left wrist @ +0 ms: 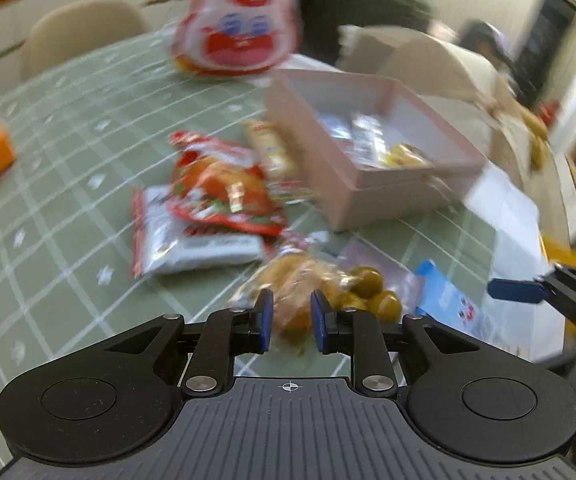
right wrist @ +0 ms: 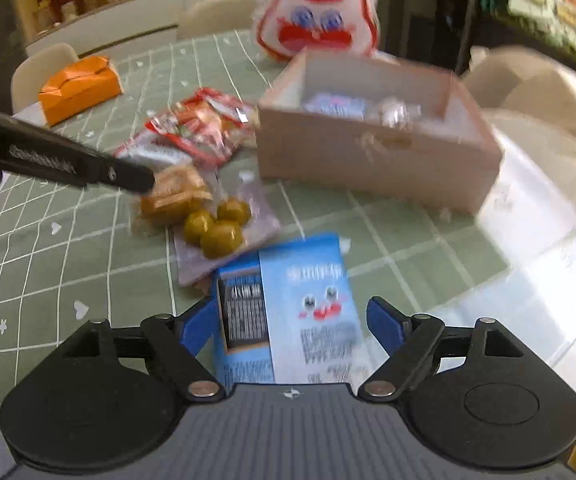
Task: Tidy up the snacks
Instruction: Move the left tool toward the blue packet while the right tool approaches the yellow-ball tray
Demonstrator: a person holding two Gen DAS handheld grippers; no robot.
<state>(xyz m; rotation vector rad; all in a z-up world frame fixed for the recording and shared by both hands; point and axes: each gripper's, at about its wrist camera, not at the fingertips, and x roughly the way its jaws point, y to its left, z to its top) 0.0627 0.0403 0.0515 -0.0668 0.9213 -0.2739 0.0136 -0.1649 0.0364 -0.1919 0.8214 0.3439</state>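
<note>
jaws astride blue carton (right wrist: 288, 312)

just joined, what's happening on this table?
A person with a gripper in each hand is sorting snacks into the pink box, which already holds a few packets. The left tool is closing around a clear bag of brown pastries, though blur hides whether it grips. The right tool is open around the blue carton. More packets lie loose on the green tablecloth.

Glossy crinkled plastic snack wrappers (left wrist: 212, 196), matt pink box (right wrist: 372, 160) — printed paper-like blue carton (right wrist: 308, 304), sheened.
</note>
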